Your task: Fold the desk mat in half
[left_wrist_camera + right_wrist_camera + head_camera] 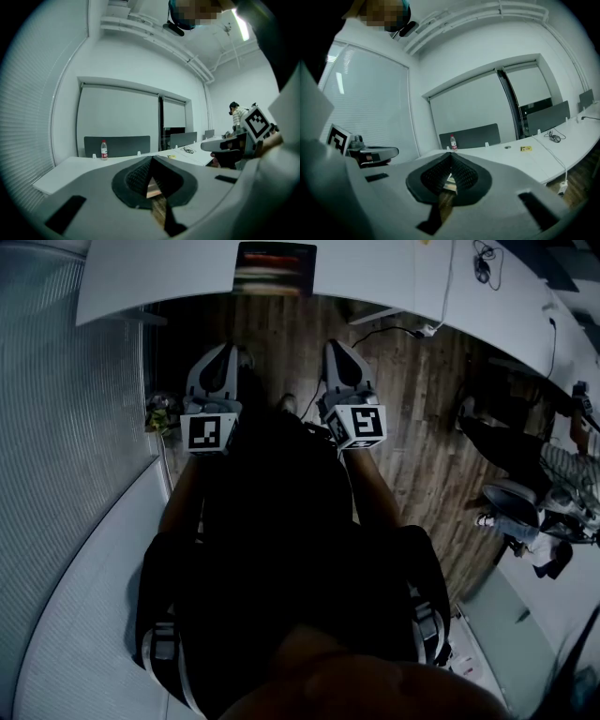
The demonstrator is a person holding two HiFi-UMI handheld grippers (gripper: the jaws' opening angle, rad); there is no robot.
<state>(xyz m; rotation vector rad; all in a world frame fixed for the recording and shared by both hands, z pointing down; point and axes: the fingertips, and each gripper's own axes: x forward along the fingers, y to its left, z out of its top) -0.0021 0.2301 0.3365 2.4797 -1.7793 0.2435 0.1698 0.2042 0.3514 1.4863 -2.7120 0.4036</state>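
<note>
The desk mat (275, 268), a dark flat rectangle with pale and reddish bands, lies at the near edge of the smooth, white, curved desk (159, 282), apart from both tools. Over the dark wood-plank floor (422, 427) the person holds the left hand-held gripper (228, 351) and the right hand-held gripper (336, 345) side by side, nearly level, pointing towards the desk. Each has grey shells and ribbed black pads, its jaws pressed together on nothing.
</note>
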